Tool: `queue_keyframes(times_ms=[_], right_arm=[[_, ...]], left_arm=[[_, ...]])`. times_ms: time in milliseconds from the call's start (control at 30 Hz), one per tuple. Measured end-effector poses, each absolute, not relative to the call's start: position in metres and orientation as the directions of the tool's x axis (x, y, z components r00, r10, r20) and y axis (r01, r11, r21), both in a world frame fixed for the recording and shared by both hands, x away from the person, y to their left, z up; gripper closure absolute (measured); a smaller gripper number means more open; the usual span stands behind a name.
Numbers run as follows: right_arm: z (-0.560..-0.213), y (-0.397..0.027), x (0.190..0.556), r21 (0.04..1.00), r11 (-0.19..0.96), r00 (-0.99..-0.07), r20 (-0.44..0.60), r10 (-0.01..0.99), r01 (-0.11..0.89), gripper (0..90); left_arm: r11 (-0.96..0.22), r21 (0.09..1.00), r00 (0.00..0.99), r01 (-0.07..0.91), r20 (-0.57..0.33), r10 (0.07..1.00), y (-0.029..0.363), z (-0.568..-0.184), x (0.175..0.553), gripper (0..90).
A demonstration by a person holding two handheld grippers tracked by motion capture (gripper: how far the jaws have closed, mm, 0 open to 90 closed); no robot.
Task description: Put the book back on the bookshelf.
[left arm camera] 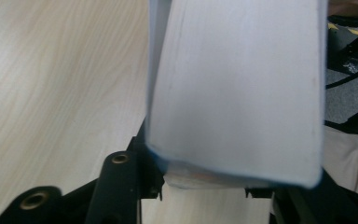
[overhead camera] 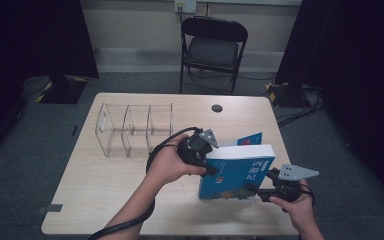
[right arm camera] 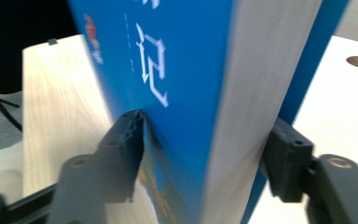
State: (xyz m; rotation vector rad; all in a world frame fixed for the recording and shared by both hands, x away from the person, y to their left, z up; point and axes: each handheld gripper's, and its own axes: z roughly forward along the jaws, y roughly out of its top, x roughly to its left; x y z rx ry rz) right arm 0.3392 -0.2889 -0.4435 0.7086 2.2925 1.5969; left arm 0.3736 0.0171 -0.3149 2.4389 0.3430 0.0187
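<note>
Blue-covered and thick, a paperback book [overhead camera: 235, 177] stands on edge on the pale wood counter [overhead camera: 105, 185], toward its near right part. Its long axis runs roughly left to right across the counter, the white block of page edges facing up and the front cover facing the person. That cover is bright blue with white characters printed down it, a small red mark near one corner, and a band of orange and green artwork along the bottom. The back cover stands slightly proud of the page block at the far side, its blue corner showing above the book.

The left claw [overhead camera: 211, 169] is clenched on the book's left end — in the left gripper view the page block [left arm camera: 235, 88] sits between the two black jaws, both covers pressed by them. The right claw [overhead camera: 254, 189] is clenched on the lower right end of the book; in the right gripper view one jaw presses the front cover [right arm camera: 168, 93] and the other sits against the back cover.

Well to the left of the book, a clear acrylic divider rack [overhead camera: 135, 129] with three compartments stands on the counter. Beyond the far edge — a black folding chair [overhead camera: 212, 47].
</note>
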Motion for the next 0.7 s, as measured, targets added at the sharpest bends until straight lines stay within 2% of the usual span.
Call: queue_keyframes(times_ms=[233, 500, 700], right_arm=[[-0.451, -0.293, 0.34, 0.906, 0.308, -0.812, 0.064, 0.58, 0.292, 29.1], [-0.461, -0.297, 0.339, 0.9, 0.3, -0.805, 0.087, 0.587, 0.315, 29.5], [-0.466, -0.297, 0.339, 0.899, 0.298, -0.8, 0.089, 0.594, 0.322, 29.7]], left_arm=[[-0.736, 0.631, 0.961, 0.247, -0.064, 0.268, 0.019, -0.316, 0.366, 61.5], [-0.727, 0.639, 0.959, 0.252, -0.062, 0.278, 0.018, -0.316, 0.368, 59.5], [-0.694, 0.666, 0.951, 0.272, -0.076, 0.3, 0.011, -0.312, 0.373, 54.8]])
